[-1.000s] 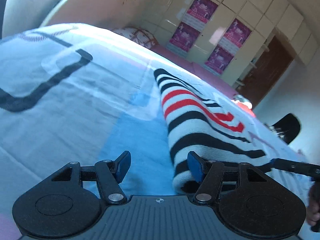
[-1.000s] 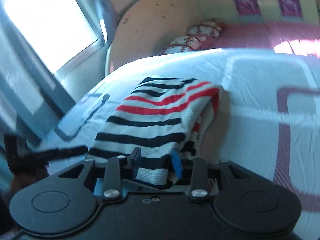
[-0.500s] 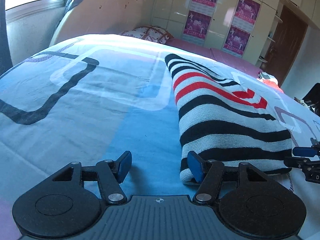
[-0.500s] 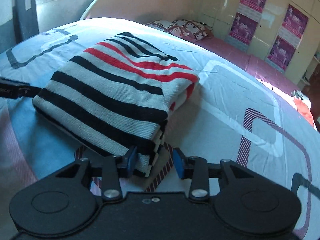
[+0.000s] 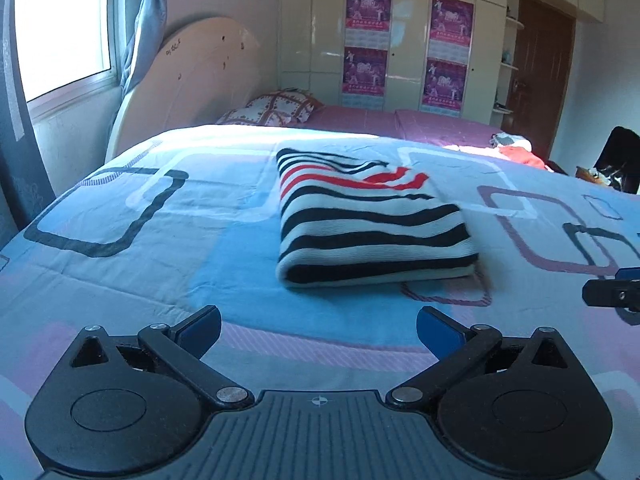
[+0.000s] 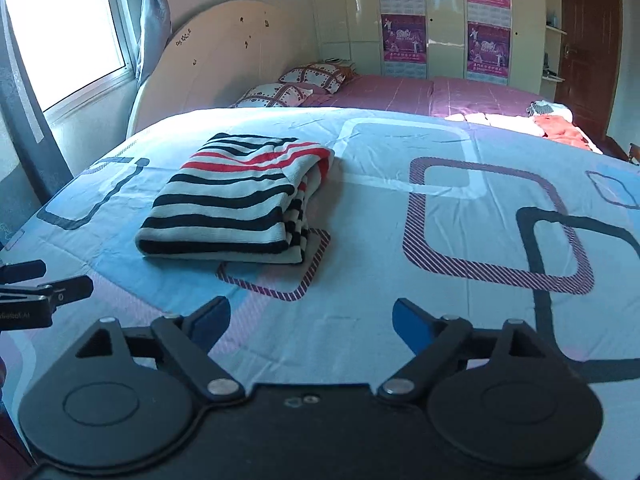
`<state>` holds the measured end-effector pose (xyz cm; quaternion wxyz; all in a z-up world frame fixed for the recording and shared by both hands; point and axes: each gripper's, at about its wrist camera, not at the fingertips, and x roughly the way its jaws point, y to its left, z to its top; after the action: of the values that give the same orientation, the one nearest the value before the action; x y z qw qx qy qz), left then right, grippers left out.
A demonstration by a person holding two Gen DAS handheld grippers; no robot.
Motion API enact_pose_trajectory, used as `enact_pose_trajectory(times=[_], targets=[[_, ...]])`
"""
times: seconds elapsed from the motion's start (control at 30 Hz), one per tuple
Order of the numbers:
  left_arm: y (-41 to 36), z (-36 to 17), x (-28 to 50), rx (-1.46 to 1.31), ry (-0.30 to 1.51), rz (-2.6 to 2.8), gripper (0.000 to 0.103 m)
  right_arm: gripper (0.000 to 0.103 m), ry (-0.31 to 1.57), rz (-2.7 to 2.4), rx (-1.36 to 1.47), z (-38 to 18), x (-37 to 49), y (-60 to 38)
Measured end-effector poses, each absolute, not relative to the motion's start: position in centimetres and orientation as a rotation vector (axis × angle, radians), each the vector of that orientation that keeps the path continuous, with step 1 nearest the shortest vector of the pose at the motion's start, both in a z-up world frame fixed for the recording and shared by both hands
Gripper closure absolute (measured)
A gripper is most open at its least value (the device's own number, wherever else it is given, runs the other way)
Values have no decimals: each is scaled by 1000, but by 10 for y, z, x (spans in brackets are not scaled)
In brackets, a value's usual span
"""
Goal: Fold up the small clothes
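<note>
A striped sweater [image 5: 368,220], white with black and red bands, lies folded into a flat rectangle on the blue patterned bedspread [image 5: 140,248]. It also shows in the right wrist view [image 6: 236,208], left of centre. My left gripper [image 5: 318,326] is open and empty, held back above the near part of the bed, short of the sweater. My right gripper [image 6: 312,318] is open and empty, pulled back to the sweater's right. Each view shows the tip of the other gripper at its edge.
A pink bed [image 6: 420,92] with patterned pillows [image 6: 296,84] lies behind, below a cream headboard [image 6: 224,60]. Red and white clothes [image 6: 556,124] lie at the far right. A wardrobe with posters [image 5: 368,36], a brown door [image 5: 540,68] and a window [image 5: 60,32] line the walls.
The right gripper let go of the sweater's edge and opened wide. Both grippers drew back from the folded sweater, which now lies flat on the bed by itself.
</note>
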<state>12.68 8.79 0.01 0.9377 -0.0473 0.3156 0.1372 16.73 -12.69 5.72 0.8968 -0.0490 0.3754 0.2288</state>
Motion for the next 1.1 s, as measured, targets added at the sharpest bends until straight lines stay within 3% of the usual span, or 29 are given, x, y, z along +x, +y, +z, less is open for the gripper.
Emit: enact_pose_trajectory(times=[0.6, 1.1], targets=[[21, 73, -24, -81, 491, 307, 0, 11, 597, 448, -133, 119, 40, -169], [8, 85, -36, -100, 436, 304, 0, 11, 545, 460, -152, 132, 27, -170]])
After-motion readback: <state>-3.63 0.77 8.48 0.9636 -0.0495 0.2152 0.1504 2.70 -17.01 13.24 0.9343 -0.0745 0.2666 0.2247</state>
